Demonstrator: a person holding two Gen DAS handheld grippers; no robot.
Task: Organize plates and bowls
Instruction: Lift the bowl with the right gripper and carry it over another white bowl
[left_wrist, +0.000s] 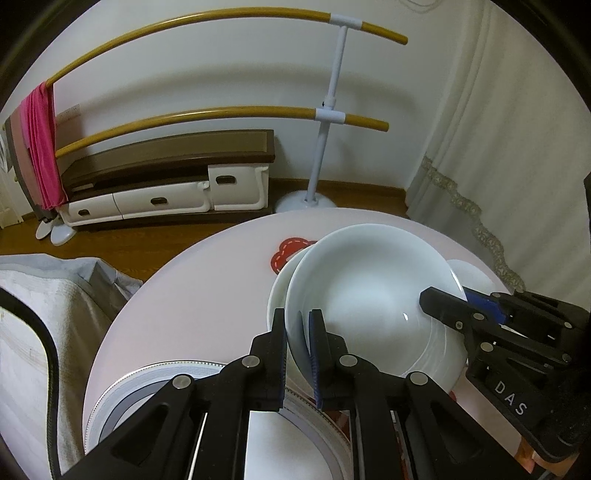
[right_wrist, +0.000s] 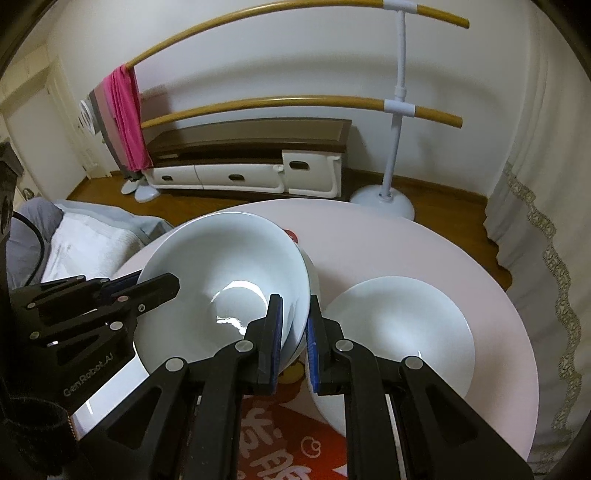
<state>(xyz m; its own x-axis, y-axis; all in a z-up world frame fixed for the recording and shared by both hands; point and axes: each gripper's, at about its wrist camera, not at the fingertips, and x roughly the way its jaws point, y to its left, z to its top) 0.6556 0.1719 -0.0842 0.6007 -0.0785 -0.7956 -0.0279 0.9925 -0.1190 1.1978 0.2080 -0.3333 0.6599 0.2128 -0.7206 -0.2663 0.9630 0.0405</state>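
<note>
A white bowl (left_wrist: 369, 295) hangs tilted over the round pale-pink table (left_wrist: 207, 280), held by opposite sides of its rim. My left gripper (left_wrist: 300, 321) is shut on the near-left rim. The right gripper (left_wrist: 458, 295) clamps the right rim. The right wrist view shows the same bowl (right_wrist: 221, 266) with my right gripper (right_wrist: 295, 314) shut on its rim and the left gripper (right_wrist: 147, 282) on the far side. A second white bowl (left_wrist: 277, 291) sits just behind and under it. Nearby lie a white plate (right_wrist: 399, 332) and a grey-patterned plate (left_wrist: 122, 395).
A red cartoon mat (right_wrist: 273, 435) covers the table's near part. Beyond the table stand a towel rack (left_wrist: 325, 140) with a pink towel (left_wrist: 42, 147), a low cabinet (left_wrist: 166, 173) and a curtain (left_wrist: 498, 147). Grey bedding (left_wrist: 48, 302) and a black cable lie left.
</note>
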